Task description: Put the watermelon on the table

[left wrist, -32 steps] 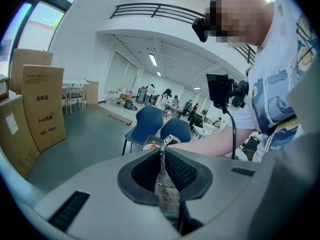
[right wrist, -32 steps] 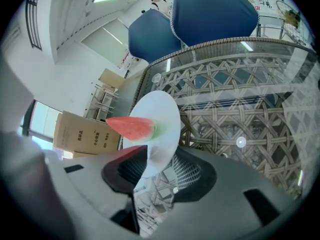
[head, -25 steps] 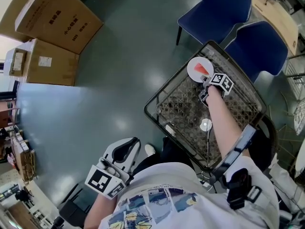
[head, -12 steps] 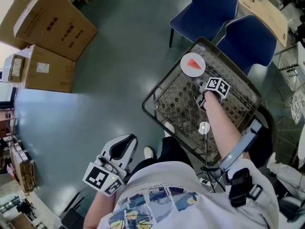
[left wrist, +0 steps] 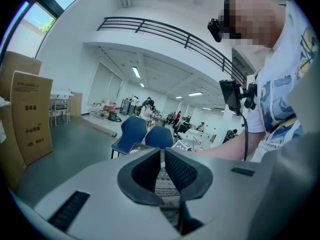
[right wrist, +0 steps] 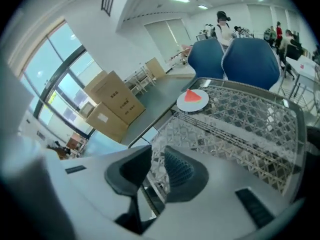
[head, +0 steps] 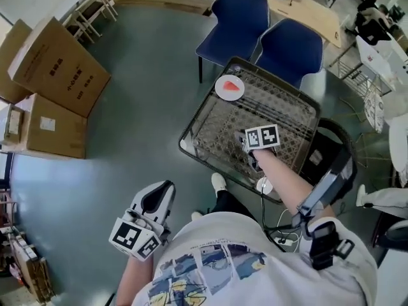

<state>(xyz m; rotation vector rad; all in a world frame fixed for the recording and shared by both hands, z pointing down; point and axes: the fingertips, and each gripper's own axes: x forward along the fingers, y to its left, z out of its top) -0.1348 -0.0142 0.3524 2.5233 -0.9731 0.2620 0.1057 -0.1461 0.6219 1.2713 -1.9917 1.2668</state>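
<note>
A red watermelon slice (head: 234,87) (right wrist: 193,95) lies on a small white plate (head: 222,90) (right wrist: 191,105) at the far corner of a wire cart (head: 193,127) (right wrist: 250,116). My right gripper (head: 248,152) (right wrist: 157,156) hangs over the cart's near side, well short of the plate and tilted down. Its jaws are closing with nothing between them, and a gap still shows. My left gripper (head: 160,197) (left wrist: 162,151) is held low at my left side, away from the cart. Its pads are together and empty.
Two blue chairs (head: 237,14) (head: 290,44) stand just behind the cart, with a wooden table (head: 309,10) beyond them. Cardboard boxes (head: 56,59) are stacked at the far left on the grey floor. A black seat (head: 324,150) adjoins the cart's right side.
My right gripper has drawn back from the plate to the cart's near side and risen. The plate with the slice stays in the cart. My left gripper shifted a little.
</note>
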